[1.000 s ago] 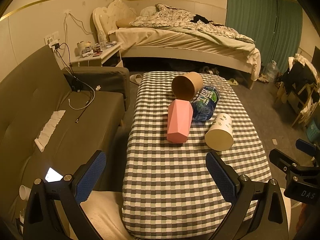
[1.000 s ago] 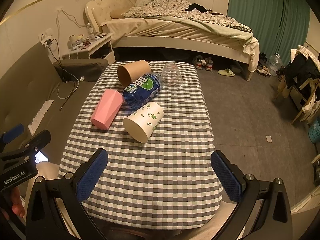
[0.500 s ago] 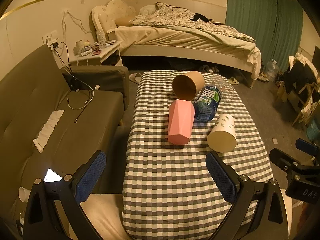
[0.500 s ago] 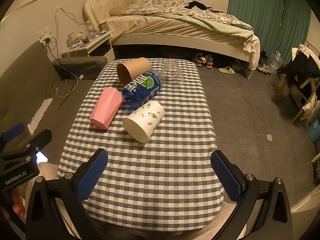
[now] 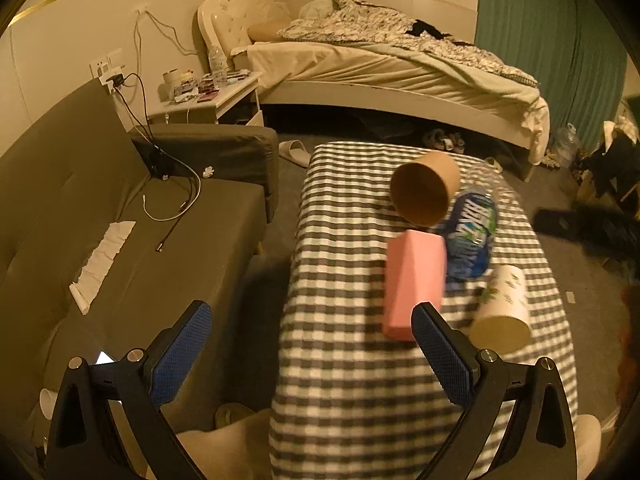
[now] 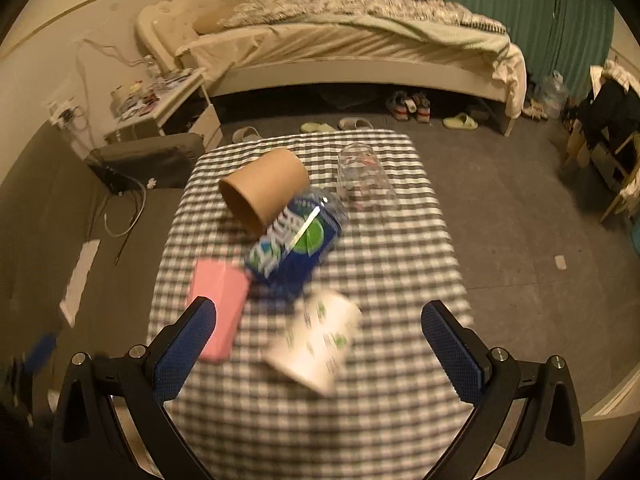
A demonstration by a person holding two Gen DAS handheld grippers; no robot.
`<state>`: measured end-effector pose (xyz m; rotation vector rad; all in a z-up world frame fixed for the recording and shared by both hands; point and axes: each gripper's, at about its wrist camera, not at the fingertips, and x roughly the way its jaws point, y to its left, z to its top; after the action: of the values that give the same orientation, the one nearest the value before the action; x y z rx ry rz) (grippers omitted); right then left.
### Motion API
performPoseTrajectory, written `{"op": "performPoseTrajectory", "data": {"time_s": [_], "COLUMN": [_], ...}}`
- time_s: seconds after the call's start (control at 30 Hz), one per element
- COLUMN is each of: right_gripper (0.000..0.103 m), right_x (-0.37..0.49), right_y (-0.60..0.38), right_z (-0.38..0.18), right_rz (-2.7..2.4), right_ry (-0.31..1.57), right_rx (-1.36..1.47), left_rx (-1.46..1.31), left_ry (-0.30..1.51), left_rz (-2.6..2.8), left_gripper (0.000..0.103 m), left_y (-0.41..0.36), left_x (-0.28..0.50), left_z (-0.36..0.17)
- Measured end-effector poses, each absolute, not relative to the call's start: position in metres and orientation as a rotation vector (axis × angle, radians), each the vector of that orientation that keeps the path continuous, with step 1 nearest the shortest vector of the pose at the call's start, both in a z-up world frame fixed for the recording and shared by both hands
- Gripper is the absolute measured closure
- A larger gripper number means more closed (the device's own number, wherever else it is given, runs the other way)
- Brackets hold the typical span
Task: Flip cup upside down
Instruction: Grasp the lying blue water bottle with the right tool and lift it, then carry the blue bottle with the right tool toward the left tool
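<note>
Several cups lie on their sides on the checked table (image 5: 340, 380) (image 6: 360, 420): a brown paper cup (image 5: 424, 194) (image 6: 264, 188), a pink faceted cup (image 5: 414, 282) (image 6: 218, 312), a blue labelled cup (image 5: 472, 236) (image 6: 296, 244), a white cup with green print (image 5: 504, 312) (image 6: 316, 344) and a clear cup (image 6: 362, 176). My left gripper (image 5: 312, 356) is open and empty, over the table's left edge, short of the pink cup. My right gripper (image 6: 316, 356) is open and empty, its fingers either side of the white cup, above it.
A grey sofa (image 5: 100, 220) with cables and tissues stands left of the table. A bedside table (image 5: 200, 96) and a bed (image 5: 400, 64) are behind. Shoes (image 6: 408, 104) lie on the floor under the bed. A chair with clothes (image 6: 608, 120) stands at the right.
Both grippers have moved forward towards the cups, and both views are now motion blurred. The right gripper now frames the white cup. The cups have not moved.
</note>
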<state>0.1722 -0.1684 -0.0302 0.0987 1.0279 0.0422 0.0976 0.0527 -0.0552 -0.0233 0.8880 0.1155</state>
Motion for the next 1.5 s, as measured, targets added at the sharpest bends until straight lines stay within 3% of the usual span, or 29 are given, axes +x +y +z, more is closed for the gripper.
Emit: {"op": "performPoseTrajectory", "data": {"time_s": [0.23,0.37,0.6,0.63,0.7,0.77,0.93,1.27,1.5], "right_gripper": [0.002,0.011,0.011,0.013,0.028,0.03,0.032,0.034,0.034], "right_x": [0.249,0.269,0.283,0.284,0.287,0.287,0.274,0.186,0.099], "right_y": [-0.149,-0.149,-0.142,-0.142,-0.141,-0.139,-0.142,-0.148,-0.152], "right_z": [-0.081,-0.113,-0.132,-0.135,-0.143,-0.147,-0.127,-0.015,-0.017], "right_rz": [0.007,-0.01,0.039,0.045,0.059,0.069,0.089,0.196,0.197], "right_ry": [1.129,1.209,1.264,1.278,1.31,1.318,1.283,1.097,1.107], "right_rx": [0.107,0.134,0.195,0.208,0.23,0.234,0.243,0.168,0.068], "left_rx": [-0.012,-0.023,-0.035,-0.032,-0.028,-0.026,-0.028,-0.034,-0.025], "left_ry": [0.947,0.979,1.017,1.02,1.021,1.018,0.993,0.903,0.908], "left_rz": [0.128,0.136,0.139,0.139,0.138,0.141,0.147,0.135,0.13], "left_gripper": [0.0,0.0,0.0,0.0,0.0,0.0,0.0,0.0,0.0], "left_y": [0.068,0.076,0.08,0.08,0.08,0.081,0.079,0.061,0.052], "left_x": [0.117,0.123,0.128,0.128,0.127,0.125,0.118,0.077,0.034], "left_z": [-0.084,-0.1,-0.115,-0.116,-0.115,-0.113,-0.097,-0.045,-0.043]}}
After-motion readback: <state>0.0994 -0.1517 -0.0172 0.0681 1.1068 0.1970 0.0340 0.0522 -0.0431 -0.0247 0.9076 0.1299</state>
